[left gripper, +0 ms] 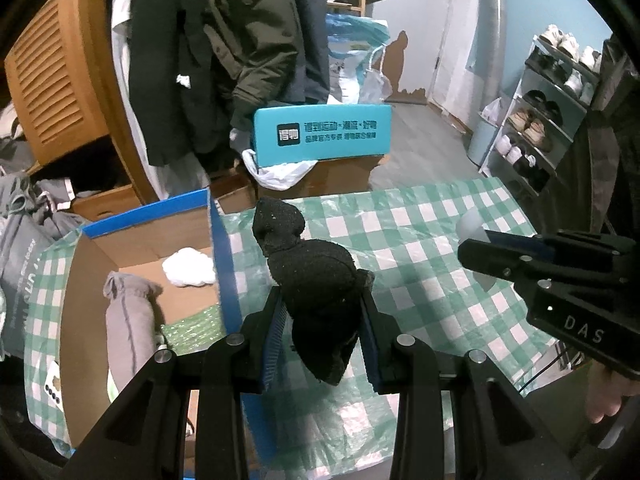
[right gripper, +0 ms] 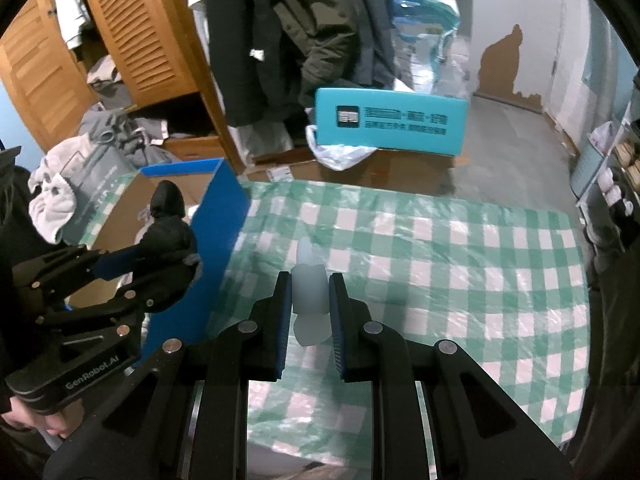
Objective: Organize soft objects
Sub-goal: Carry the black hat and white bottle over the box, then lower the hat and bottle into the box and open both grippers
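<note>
My left gripper (left gripper: 322,300) is shut on a black sock (left gripper: 312,272) and holds it above the checked table, just right of the box wall. It also shows in the right wrist view (right gripper: 170,236), with the left gripper (right gripper: 188,258) at the left. My right gripper (right gripper: 307,300) is shut on a white sock (right gripper: 308,296) above the checked cloth (right gripper: 440,260). In the left wrist view the right gripper (left gripper: 472,252) is at the right with the white sock (left gripper: 472,226) in it. An open cardboard box with a blue rim (left gripper: 216,240) holds a grey rolled cloth (left gripper: 128,312) and a white sock (left gripper: 188,266).
A turquoise box (left gripper: 320,134) stands on cartons beyond the table. Dark coats (left gripper: 224,48) hang behind it, next to a wooden louvred cabinet (left gripper: 48,72). A shoe rack (left gripper: 548,112) stands at the right. Grey clothes (right gripper: 80,168) lie heaped at the left.
</note>
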Available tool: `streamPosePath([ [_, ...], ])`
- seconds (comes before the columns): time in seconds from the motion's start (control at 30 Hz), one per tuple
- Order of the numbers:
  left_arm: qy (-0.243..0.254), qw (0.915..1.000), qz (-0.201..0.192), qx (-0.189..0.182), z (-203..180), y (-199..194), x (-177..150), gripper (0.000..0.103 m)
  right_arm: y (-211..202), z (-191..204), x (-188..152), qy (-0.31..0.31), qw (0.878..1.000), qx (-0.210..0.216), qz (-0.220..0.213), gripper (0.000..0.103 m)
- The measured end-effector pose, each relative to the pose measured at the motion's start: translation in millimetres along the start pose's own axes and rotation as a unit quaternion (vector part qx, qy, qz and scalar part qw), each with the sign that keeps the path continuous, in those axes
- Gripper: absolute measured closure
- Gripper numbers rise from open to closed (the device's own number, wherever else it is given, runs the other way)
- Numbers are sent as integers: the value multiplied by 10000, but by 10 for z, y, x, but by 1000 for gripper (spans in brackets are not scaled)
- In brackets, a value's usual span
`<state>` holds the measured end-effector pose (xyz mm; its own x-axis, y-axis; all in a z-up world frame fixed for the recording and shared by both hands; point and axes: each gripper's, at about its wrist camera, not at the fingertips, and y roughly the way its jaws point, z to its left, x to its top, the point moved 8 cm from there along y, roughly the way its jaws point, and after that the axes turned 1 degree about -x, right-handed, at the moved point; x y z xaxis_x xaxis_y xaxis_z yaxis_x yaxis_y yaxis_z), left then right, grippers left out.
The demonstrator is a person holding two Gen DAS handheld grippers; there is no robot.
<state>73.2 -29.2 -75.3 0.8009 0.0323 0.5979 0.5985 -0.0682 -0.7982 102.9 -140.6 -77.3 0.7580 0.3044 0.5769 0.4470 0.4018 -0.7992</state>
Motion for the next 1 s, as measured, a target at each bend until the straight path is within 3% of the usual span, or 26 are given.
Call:
streamPosePath([
  [0.5, -368, 9990, -8, 245, 595, -81, -84, 68, 265, 660, 228, -381, 9987, 289, 174, 86],
  [1.0, -997, 9926, 89, 687, 1443, -118, -289, 68, 617, 1438, 366, -829, 9937, 620, 438, 86],
])
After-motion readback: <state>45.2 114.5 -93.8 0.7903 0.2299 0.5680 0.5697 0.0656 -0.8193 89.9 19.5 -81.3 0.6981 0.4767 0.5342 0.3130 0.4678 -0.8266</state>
